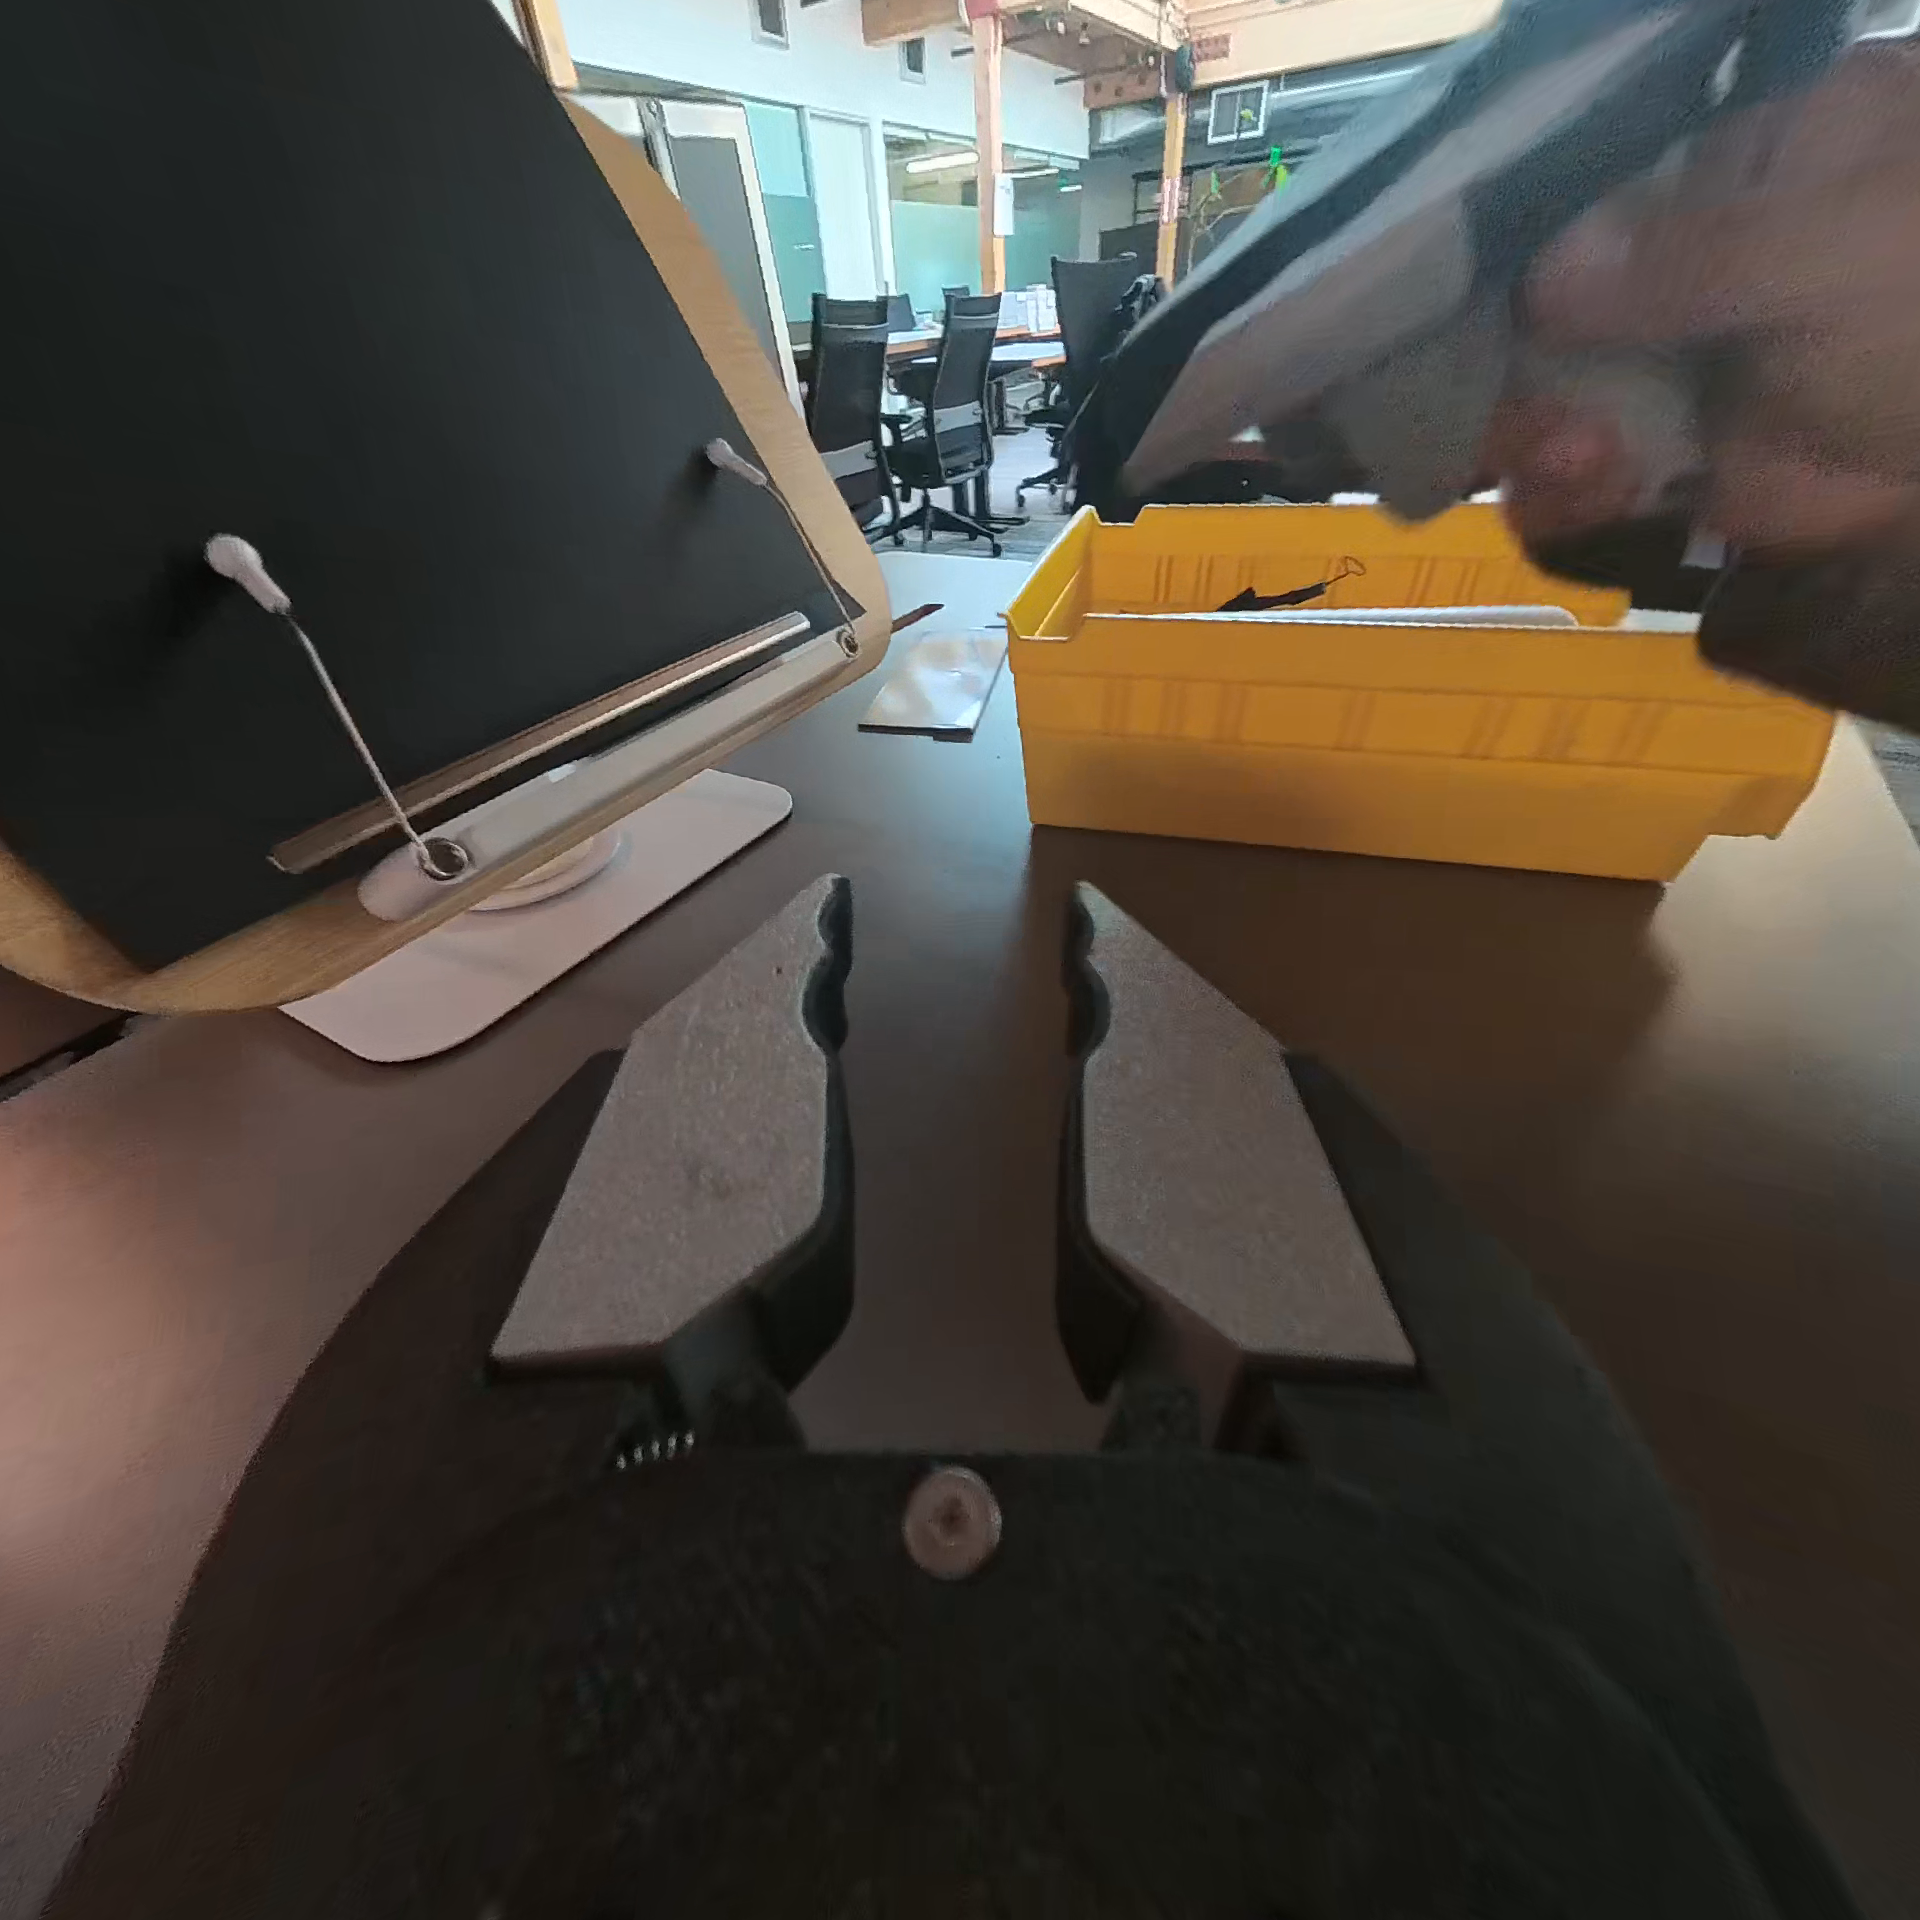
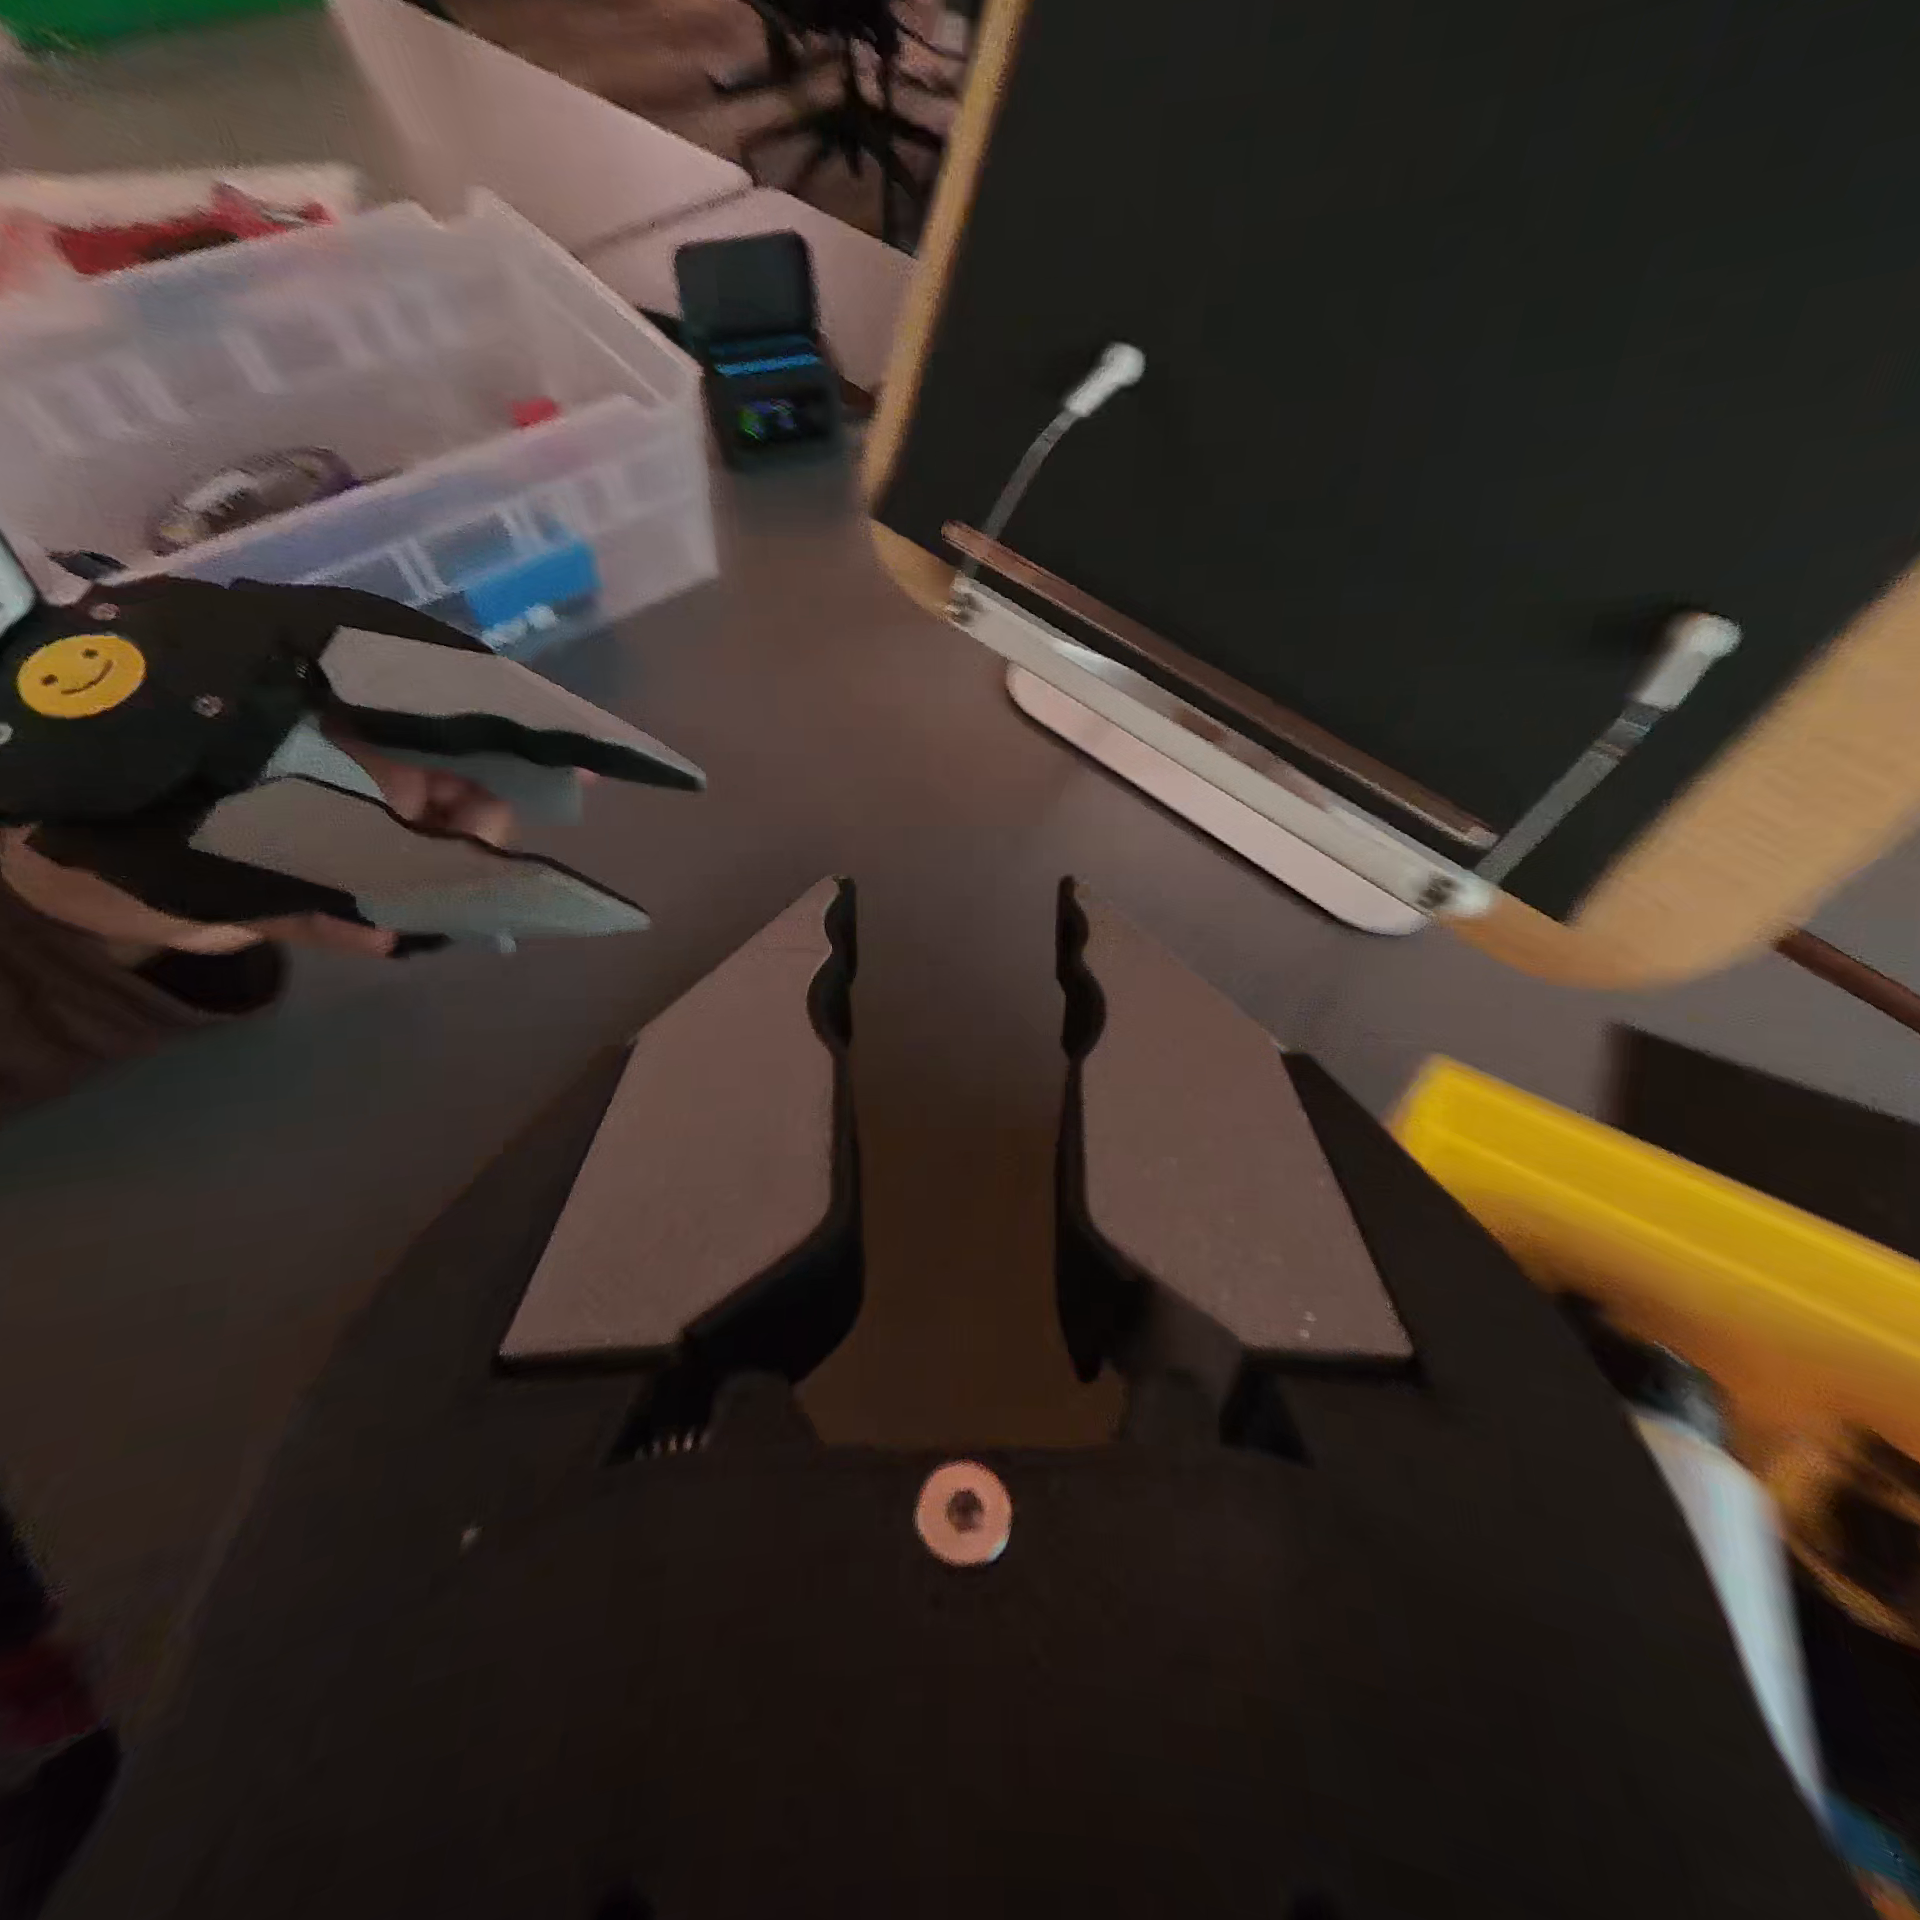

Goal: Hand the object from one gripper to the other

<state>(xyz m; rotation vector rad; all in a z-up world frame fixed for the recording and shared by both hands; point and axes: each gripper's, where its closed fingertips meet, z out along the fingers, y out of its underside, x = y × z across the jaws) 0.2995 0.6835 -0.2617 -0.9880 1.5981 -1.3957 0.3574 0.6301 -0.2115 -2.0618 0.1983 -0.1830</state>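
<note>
My left gripper (image 1: 956,914) is open and empty, held low over the dark table (image 1: 1403,1039). It also shows at the left of the right wrist view (image 2: 670,847), open, with a yellow smiley sticker on its body. My right gripper (image 2: 956,894) is open and empty too. It appears blurred at the upper right of the left wrist view (image 1: 1278,478), held by a hand above a yellow bin (image 1: 1351,748). A white item (image 1: 1351,615) and a thin black item (image 1: 1288,594) lie in the bin. Neither gripper holds an object.
A black book stand with a wooden edge (image 1: 312,364) stands on a white base at the left and is also in the right wrist view (image 2: 1455,312). A flat card (image 1: 935,686) lies behind it. A clear plastic bin (image 2: 364,343) and a small black device (image 2: 758,353) sit farther off. Spacing between my two grippers at the tips: around 10 cm.
</note>
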